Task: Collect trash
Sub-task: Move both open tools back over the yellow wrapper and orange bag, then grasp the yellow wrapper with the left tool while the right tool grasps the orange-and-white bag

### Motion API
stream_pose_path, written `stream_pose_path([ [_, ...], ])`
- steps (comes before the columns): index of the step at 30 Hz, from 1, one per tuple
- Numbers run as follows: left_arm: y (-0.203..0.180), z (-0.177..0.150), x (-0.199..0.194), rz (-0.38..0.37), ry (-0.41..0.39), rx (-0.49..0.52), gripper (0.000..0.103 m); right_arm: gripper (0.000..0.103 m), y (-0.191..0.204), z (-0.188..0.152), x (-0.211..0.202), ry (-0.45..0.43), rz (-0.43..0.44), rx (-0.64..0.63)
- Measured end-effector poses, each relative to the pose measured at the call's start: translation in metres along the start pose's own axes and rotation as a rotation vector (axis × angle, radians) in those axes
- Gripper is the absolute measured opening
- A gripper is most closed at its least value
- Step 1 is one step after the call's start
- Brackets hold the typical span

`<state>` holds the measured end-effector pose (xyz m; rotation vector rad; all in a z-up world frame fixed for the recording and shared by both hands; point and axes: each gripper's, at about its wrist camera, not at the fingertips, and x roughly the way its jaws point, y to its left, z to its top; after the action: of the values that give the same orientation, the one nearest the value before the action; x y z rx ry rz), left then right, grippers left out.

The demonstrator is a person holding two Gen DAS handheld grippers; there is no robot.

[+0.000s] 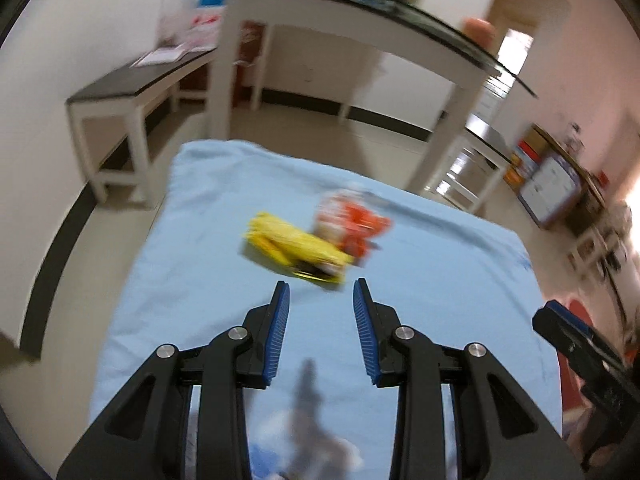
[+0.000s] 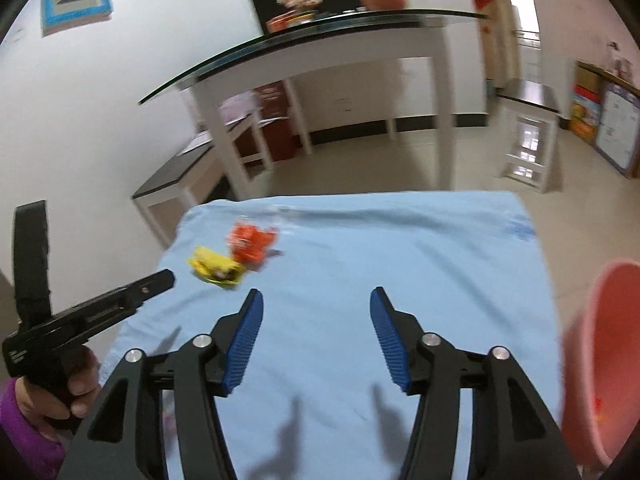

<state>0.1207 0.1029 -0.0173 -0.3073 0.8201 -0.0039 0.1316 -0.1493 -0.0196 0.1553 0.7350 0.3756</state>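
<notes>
A: Where's the trash?
B: On the blue cloth [image 2: 360, 264] covering the table, toward its far left corner. A yellow wrapper [image 2: 216, 268] lies there with an orange wrapper [image 2: 250, 246] touching it on the far side. Both are blurred, so I can't read any print.
A: And the left gripper [image 1: 321, 294]?
B: Over the cloth, tips just short of the yellow wrapper. Its jaws stand moderately apart, with only cloth between the blue pads [image 1: 280, 320]. It grips nothing.
A: The right gripper [image 2: 316, 304]?
B: Over the middle of the cloth near its near edge, well apart from the wrappers, which lie off to its left. Its jaws are spread wider than the left one's, and they hold nothing either.
A: Can you see whoever holds them?
B: In the right wrist view, a hand [image 2: 76, 384] with a purple sleeve [image 2: 24, 432] grips the left tool's handle at the cloth's near left corner.
A: Anything to put the trash in?
B: A pink bin [image 2: 600, 360] stands just off the cloth's right edge, near the right gripper. Its inside is too blurred to tell what it holds.
A: Beyond the table?
B: A white console [image 2: 312, 52] with a glass top against the far wall.
</notes>
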Motion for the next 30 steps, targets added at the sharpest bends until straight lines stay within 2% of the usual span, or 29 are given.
stream_pose_path([
  [5,0.023,0.02,0.022,-0.001,0.023,-0.098,0.033,0.057,0.033,0.018,0.044,0.02,0.074,-0.059],
  [9,0.03,0.031,0.041,-0.002,0.039,-0.153,0.033,0.061,0.042,0.033,0.07,0.03,0.122,-0.058],
  [13,0.032,0.038,0.062,0.027,0.08,-0.215,0.033,0.064,0.042,0.045,0.097,0.049,0.15,-0.048],
  [16,0.035,0.04,0.075,0.016,0.113,-0.257,0.033,0.065,0.039,0.05,0.117,0.079,0.162,-0.041],
  [21,0.036,0.043,0.087,0.02,0.109,-0.269,0.033,0.066,0.038,0.053,0.149,0.125,0.166,-0.046],
  [22,0.036,0.043,0.087,0.023,0.099,-0.27,0.031,0.066,0.038,0.053,0.155,0.135,0.168,-0.046],
  [23,0.037,0.043,0.087,0.022,0.093,-0.27,0.019,0.066,0.037,0.053,0.159,0.143,0.174,-0.045],
  [24,0.036,0.044,0.087,0.02,0.088,-0.268,0.014,0.066,0.037,0.053,0.164,0.152,0.181,-0.043],
  [27,0.038,0.044,0.084,0.019,0.078,-0.264,0.006,0.066,0.038,0.054,0.173,0.17,0.192,-0.044],
  [30,0.04,0.043,0.08,0.014,0.068,-0.256,0.005,0.065,0.043,0.052,0.18,0.189,0.206,-0.057],
])
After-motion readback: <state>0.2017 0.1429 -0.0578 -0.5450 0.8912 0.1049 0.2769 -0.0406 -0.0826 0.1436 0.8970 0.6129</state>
